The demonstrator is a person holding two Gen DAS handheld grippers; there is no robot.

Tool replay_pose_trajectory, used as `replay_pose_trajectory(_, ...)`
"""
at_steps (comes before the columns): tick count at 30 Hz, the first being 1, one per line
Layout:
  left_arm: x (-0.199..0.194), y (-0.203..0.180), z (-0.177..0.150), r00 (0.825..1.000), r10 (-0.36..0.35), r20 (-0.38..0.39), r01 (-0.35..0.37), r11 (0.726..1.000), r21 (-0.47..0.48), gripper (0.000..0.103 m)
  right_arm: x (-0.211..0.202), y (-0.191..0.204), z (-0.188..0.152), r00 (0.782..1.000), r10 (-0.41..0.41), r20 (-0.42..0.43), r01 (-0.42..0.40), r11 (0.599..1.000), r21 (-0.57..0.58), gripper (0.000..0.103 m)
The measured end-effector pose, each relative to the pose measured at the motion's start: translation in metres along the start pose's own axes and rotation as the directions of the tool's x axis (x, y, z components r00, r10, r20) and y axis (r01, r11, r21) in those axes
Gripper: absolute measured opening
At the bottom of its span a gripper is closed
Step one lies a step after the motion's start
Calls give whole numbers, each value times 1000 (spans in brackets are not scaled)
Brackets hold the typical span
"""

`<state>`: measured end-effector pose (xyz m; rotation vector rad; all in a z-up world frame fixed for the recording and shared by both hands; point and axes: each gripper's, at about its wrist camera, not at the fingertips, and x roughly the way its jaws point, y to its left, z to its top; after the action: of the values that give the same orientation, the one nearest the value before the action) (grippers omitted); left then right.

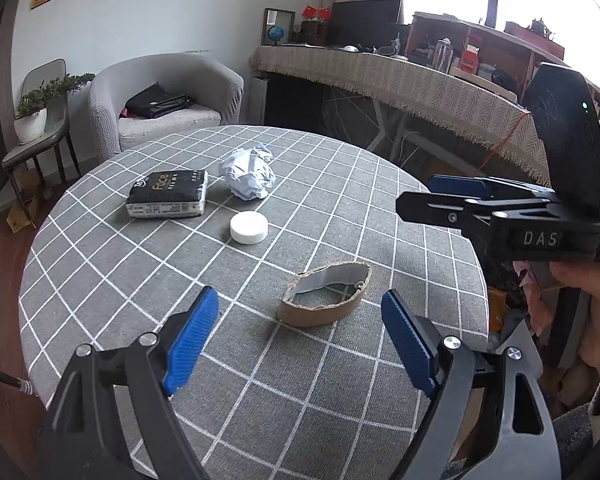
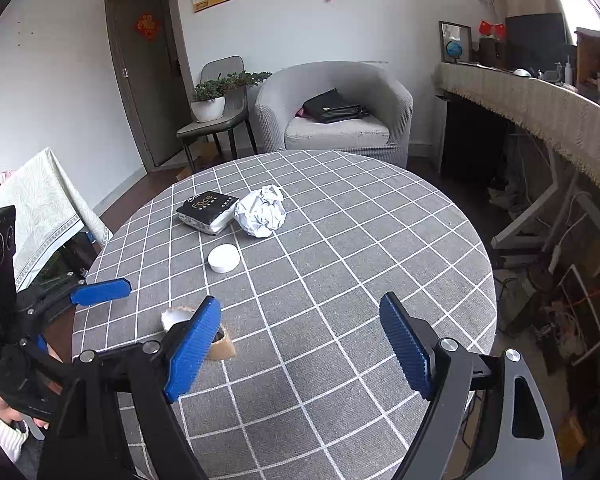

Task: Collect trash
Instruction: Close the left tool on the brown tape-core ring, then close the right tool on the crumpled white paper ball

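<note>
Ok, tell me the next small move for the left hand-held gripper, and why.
Probably ease the left hand-held gripper forward and down to straddle the squashed brown cardboard ring. Its jaws are open, the ring lies just ahead between the blue pads, nearest of the trash on the grey checked tablecloth.

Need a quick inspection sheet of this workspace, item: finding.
Surface: round table, grey checked cloth.
Job's things: crumpled paper ball; squashed cardboard ring; white round lid.
Clutter: black tissue pack.
Grippers: left gripper open, empty, ring ahead of it; right gripper open, empty.
Cables: loose leads on the floor under the side bench.
Surroundings: grey armchair with black bag; potted plant.
</note>
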<state>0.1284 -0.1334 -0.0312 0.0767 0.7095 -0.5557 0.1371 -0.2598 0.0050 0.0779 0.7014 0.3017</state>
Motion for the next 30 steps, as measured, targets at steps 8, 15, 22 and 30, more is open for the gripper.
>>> replay_pose_trajectory(8,24,-11,7,997,3,-75,-1,1000,27,86,13,-9,18,1000,14,-14,-13,1000,12,83)
replay_pose_trajectory(15,33,-17,16,997,-22,-76,26,998,51,85,24,-16,32,999,26,-30,-25,999,21,83)
replay_pose_trajectory(22,46,-14,22,994,-49,-102,55,997,53,77,35,-19,43,998,25,-50,-24,1000,19,84)
replay_pose_trajectory(30,58,-15,22,988,-49,-147,64,993,102,61,50,-17,57,997,31,-75,-29,999,20,84)
